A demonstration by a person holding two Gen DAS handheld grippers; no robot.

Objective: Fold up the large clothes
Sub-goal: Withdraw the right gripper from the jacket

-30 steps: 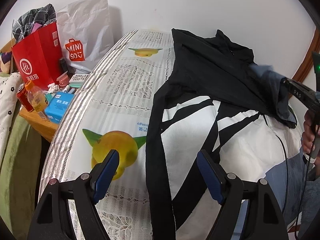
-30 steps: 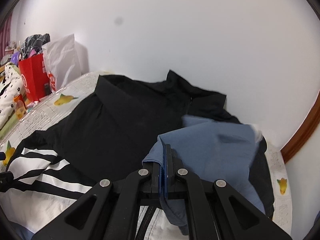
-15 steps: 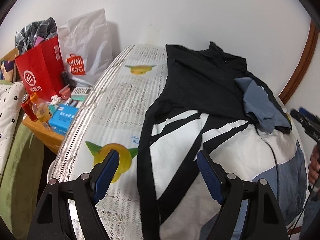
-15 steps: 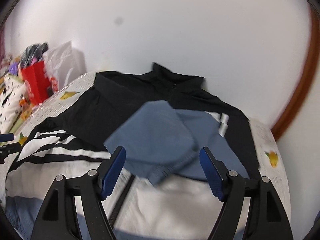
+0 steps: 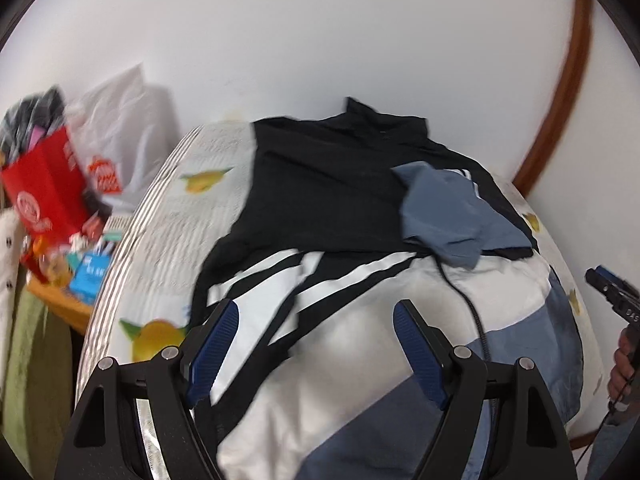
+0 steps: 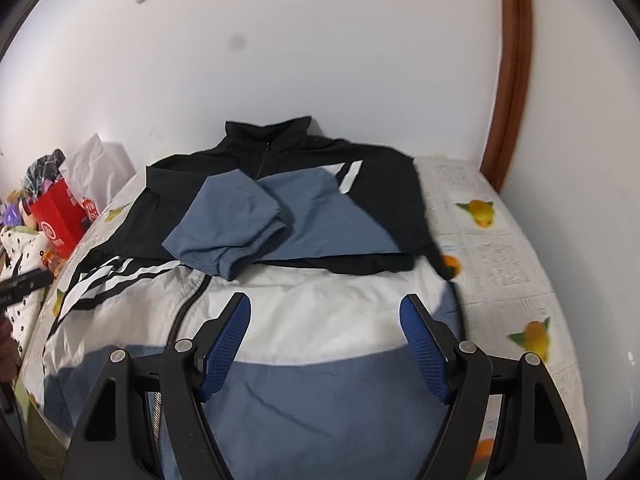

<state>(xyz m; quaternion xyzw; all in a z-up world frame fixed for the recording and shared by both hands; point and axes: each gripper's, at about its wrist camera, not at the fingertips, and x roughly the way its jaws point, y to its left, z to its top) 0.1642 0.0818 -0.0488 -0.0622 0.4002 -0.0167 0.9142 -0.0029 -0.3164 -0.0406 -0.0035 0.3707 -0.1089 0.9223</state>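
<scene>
A black, white and blue zip jacket (image 6: 320,304) lies spread on the table, collar toward the wall. Its blue right sleeve (image 6: 228,232) is folded across the black chest; it also shows in the left wrist view (image 5: 444,216). My right gripper (image 6: 324,336) is open and empty above the jacket's white middle band. My left gripper (image 5: 316,344) is open and empty over the jacket's left side (image 5: 280,312), near the striped left sleeve. The right gripper's tip shows at the right edge of the left wrist view (image 5: 612,288).
The table has a white cloth printed with lemons (image 6: 504,240). Left of it stand a red paper bag (image 5: 44,192), a white plastic bag (image 5: 120,140) and a cluttered wooden side table (image 5: 80,280). A white wall and a brown door frame (image 6: 512,72) are behind.
My right gripper let go of the blue sleeve, which now lies folded on the chest, and drew back toward the hem. My left gripper swung right over the jacket.
</scene>
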